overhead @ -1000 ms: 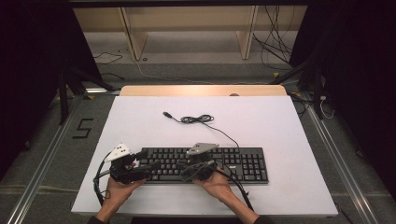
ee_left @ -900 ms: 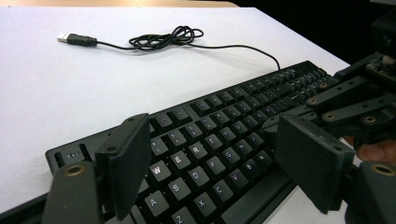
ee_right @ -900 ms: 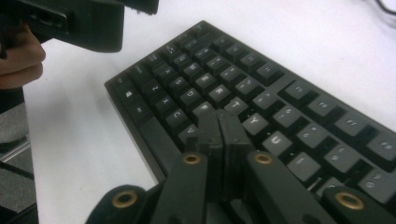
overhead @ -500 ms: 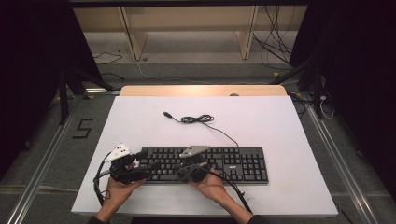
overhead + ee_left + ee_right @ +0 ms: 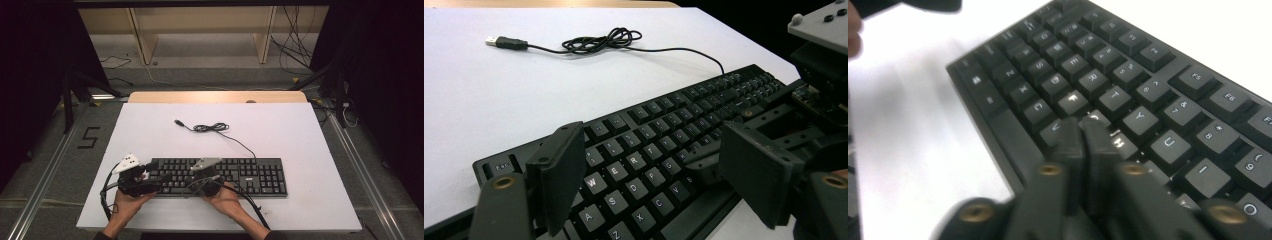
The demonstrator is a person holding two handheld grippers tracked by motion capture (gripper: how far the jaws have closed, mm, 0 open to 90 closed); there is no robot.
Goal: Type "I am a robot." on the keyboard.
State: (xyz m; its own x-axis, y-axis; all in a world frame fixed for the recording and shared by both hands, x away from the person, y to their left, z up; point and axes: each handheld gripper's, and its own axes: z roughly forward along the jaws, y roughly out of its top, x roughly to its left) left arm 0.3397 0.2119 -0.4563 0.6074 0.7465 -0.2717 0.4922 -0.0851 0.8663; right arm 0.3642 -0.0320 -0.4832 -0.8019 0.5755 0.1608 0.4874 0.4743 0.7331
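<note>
A black keyboard [image 5: 250, 172] lies on the white table near the front edge. My left gripper [image 5: 152, 176] hovers over its left end. Its jaws [image 5: 654, 145] stand wide open above the letter keys [image 5: 624, 167], with nothing gripped. My right gripper [image 5: 196, 179] rests on the middle of the key field. Its fingertips [image 5: 1083, 127] are pressed together on the keys around G and H [image 5: 1118, 142]. They have just been opening by a hair, with nothing between them. The right gripper's body [image 5: 819, 100] shows at the right of the left gripper view.
The keyboard's black cable [image 5: 210, 128] runs back from the keyboard to a loose coil. It ends in a USB plug [image 5: 177, 122] on the bare white table top [image 5: 300, 130]. A wooden strip [image 5: 215, 96] edges the far side. More cables lie on the floor beyond.
My right gripper has shifted slightly left along the keyboard. The left gripper has stayed where it was, still open.
</note>
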